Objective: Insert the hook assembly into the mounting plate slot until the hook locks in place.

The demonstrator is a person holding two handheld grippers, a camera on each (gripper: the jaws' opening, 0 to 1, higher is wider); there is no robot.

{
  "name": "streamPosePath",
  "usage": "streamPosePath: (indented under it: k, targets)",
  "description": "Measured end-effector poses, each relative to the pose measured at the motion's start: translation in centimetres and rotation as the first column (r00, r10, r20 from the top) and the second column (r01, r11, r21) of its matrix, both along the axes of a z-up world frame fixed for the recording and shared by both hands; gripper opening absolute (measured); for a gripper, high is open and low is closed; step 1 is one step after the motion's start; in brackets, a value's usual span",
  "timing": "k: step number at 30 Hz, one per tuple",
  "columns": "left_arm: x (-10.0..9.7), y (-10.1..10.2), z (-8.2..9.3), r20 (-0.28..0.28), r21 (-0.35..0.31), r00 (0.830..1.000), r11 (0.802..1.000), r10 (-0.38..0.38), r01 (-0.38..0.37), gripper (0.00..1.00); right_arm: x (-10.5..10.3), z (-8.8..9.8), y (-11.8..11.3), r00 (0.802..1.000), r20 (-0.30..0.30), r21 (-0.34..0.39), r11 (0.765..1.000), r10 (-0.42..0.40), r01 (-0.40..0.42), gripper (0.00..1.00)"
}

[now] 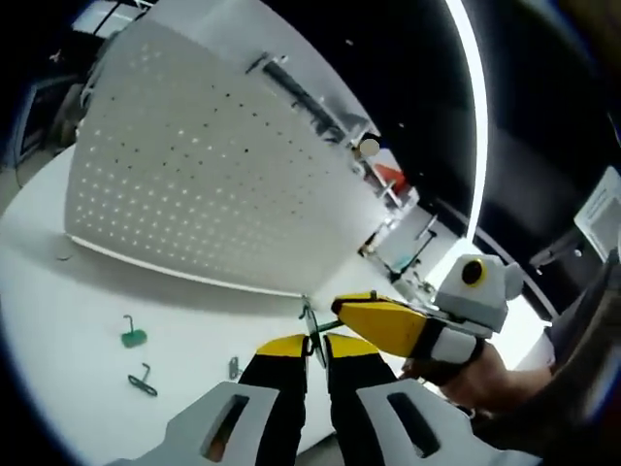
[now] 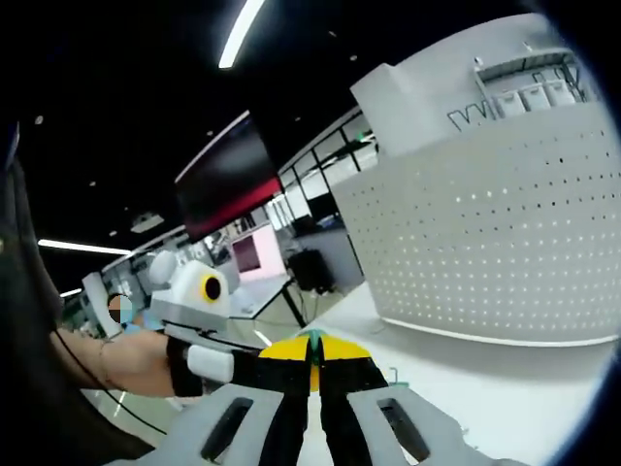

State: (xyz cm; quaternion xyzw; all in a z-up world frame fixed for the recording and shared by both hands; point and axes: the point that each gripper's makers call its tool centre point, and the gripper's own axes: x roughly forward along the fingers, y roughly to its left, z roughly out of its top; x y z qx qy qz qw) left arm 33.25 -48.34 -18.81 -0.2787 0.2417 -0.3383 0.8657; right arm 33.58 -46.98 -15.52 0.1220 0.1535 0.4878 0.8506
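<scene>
Green-tipped hook (image 1: 312, 325) sits pinched between both grippers' closed jaws.

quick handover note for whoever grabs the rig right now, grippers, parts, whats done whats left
Left gripper: shut on a wire hook, raised above the table.
Right gripper: shut on a small green part; whether both hold the same hook cannot be told.
Pegboard: upright, nothing hooked in yet.
Spare green hooks lie on the table.
Left: insert the hook into a pegboard slot until it locks.

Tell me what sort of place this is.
Likely an open-plan lab or workshop: a curved white perforated pegboard panel stands on a white worktable, with long ceiling strip lights and glass-walled partitions behind.
</scene>
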Motion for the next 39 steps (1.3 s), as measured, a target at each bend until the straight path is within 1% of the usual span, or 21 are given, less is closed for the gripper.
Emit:
streamPosePath:
  k: [4, 6, 7, 9, 11, 13, 16, 18, 19, 20, 23, 27, 29, 31, 32, 33, 34, 35, 36, 38, 39]
  targets:
    - [-0.1, 0.1, 0.0, -0.012, -0.008, 1.0, 1.0, -0.01, 0.01, 0.06, -0.2, -0.1, 0.0, 1.0, -0.001, -0.002, 1.0, 0.007, -0.007, 0.0]
    - [-0.2, 0.3, -0.2, -0.009, 0.019, 1.0, 1.0, -0.008, 0.008, 0.05, -0.5, -0.3, 0.2, 1.0, 0.015, -0.028, 0.999, 0.016, -0.016, 0.0]
    - [-0.2, 0.3, -0.4, -0.019, 0.035, 1.0, 0.999, -0.013, 0.014, 0.04, -0.6, -0.4, 0.3, 0.999, 0.029, -0.044, 0.999, 0.022, -0.021, 0.0]
    - [-0.1, 0.4, -0.5, -0.023, 0.05, 1.0, 0.999, -0.007, 0.008, 0.02, -0.9, -0.4, 0.6, 0.999, 0.026, -0.049, 0.998, 0.031, -0.03, 0.01]
    - [0.0, 0.5, -0.5, -0.025, 0.047, 1.0, 0.999, -0.006, 0.007, 0.02, -0.8, -0.4, 0.4, 0.999, 0.027, -0.047, 0.999, 0.026, -0.025, 0.02]
    - [0.0, 0.5, -0.5, -0.025, 0.051, 1.0, 0.999, -0.004, 0.005, 0.01, -0.7, -0.4, 0.4, 1.0, 0.009, -0.044, 0.999, 0.024, -0.024, 0.02]
    - [0.2, 0.5, -0.7, -0.015, 0.081, 1.0, 0.997, -0.002, 0.004, 0.01, -0.7, -0.5, 0.3, 1.0, 0.015, -0.064, 0.998, 0.021, -0.02, 0.02]
    - [0.2, 0.5, -0.6, 0.007, 0.11, 1.0, 0.994, -0.005, 0.004, 0.01, -0.7, -0.5, 0.2, 1.0, 0.019, -0.068, 0.998, 0.018, -0.017, 0.02]
    - [0.2, 0.4, -0.6, 0.018, 0.132, 1.0, 0.991, -0.015, 0.013, 0.01, -0.7, -0.6, 0.2, 1.0, 0.007, -0.067, 0.998, 0.013, -0.012, 0.02]
    - [0.2, 0.3, -0.5, 0.022, 0.142, 0.999, 0.99, -0.023, 0.02, 0.01, -0.6, -0.5, 0.1, 1.0, 0.011, -0.061, 0.998, 0.008, -0.008, 0.03]
    - [0.5, 0.9, -1.0, 0.044, 0.239, 0.999, 0.971, -0.021, 0.01, 0.01, -0.7, -0.3, -0.1, 1.0, -0.008, -0.037, 0.999, 0.005, -0.005, 0.04]
    - [0.6, 1.3, -1.6, 0.046, 0.287, 0.999, 0.958, -0.013, -0.001, 0.01, -0.4, 0.3, -0.9, 1.0, 0.004, -0.029, 0.999, -0.016, 0.016, 0.06]
    - [0.6, 1.5, -1.7, 0.045, 0.283, 0.999, 0.959, -0.004, -0.009, 0.01, -0.4, -0.1, -1.3, 1.0, -0.016, -0.035, 0.999, -0.022, 0.022, 0.06]
    - [0.6, 1.8, -2.1, 0.046, 0.306, 0.999, 0.952, -0.002, -0.012, 0.01, -0.4, -0.4, -1.9, 0.999, -0.023, -0.041, 0.999, -0.028, 0.027, 0.06]
    - [0.6, 2.0, -2.5, 0.047, 0.337, 0.999, 0.942, -0.004, -0.012, 0.01, -0.5, -0.6, -2.0, 0.999, -0.027, -0.05, 0.998, -0.029, 0.027, 0.06]
    - [0.6, 2.0, -2.6, 0.051, 0.346, 0.999, 0.938, -0.003, -0.014, 0.01, -1.1, -1.1, -2.1, 0.999, -0.037, -0.073, 0.997, 0.0, -0.002, 0.06]
    - [0.5, 2.0, -2.8, 0.048, 0.355, 0.999, 0.935, -0.009, -0.009, 0.01, -1.0, -1.3, -2.3, 0.999, -0.035, -0.087, 0.996, -0.007, 0.004, 0.05]
    - [0.5, 2.1, -2.7, 0.051, 0.355, 0.999, 0.935, -0.008, -0.011, 0.01, -1.0, -1.6, -2.6, 1.0, -0.005, -0.116, 0.993, -0.015, 0.014, 0.06]
    - [0.5, 2.1, -2.7, 0.056, 0.36, 0.998, 0.933, -0.004, -0.016, 0.01, -1.1, -1.8, -2.7, 1.0, 0.004, -0.129, 0.991, -0.014, 0.014, 0.06]
    - [0.5, 2.2, -2.6, 0.066, 0.369, 0.998, 0.929, -0.001, -0.023, 0.01, -1.4, -2.2, -2.6, 1.0, -0.003, -0.14, 0.99, -0.014, 0.014, 0.07]
    - [0.5, 2.2, -2.5, 0.08, 0.396, 0.997, 0.918, -0.011, -0.022, 0.01, -1.4, -2.3, -2.6, 1.0, -0.015, -0.141, 0.99, -0.019, 0.017, 0.09]
